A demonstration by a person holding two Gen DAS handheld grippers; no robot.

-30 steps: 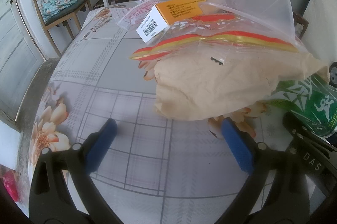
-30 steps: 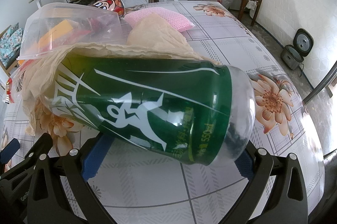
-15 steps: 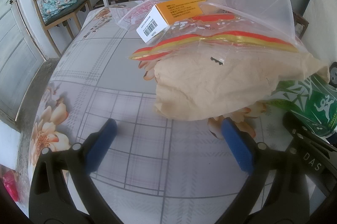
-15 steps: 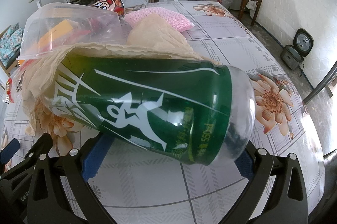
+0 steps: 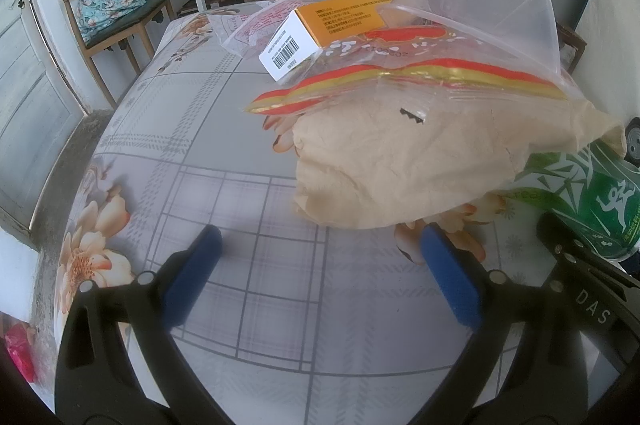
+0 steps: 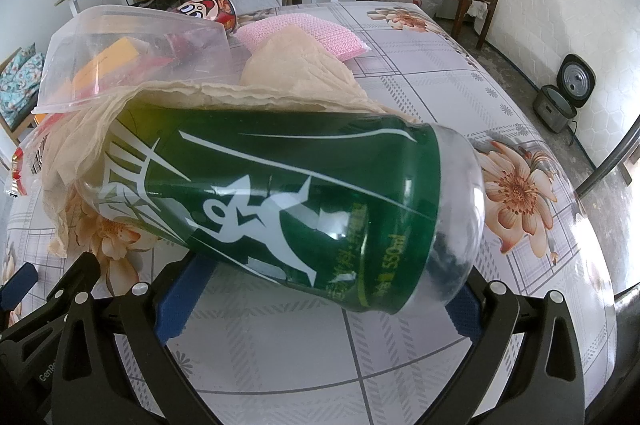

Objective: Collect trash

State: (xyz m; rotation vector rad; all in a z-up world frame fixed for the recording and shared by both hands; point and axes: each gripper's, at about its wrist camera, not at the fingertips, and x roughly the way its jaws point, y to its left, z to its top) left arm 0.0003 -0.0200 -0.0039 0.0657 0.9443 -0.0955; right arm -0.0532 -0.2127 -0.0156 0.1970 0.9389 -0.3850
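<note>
The right claw [image 6: 320,301] straddles a green-labelled clear plastic bottle [image 6: 280,193] lying sideways on the floral-clothed worktop [image 6: 460,113], jaws spread but not visibly clamping. The left claw [image 5: 320,257] gapes empty, crumpled tan paper [image 5: 400,165] just ahead, likely next.

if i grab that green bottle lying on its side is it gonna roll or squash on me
The green bottle lies on its side on the smooth tablecloth, so a nudge would probably roll it. Its clear end looks empty, so it is likely light and may dent under a hard squeeze. The brown paper draped over its far end would probably drag along.
</note>
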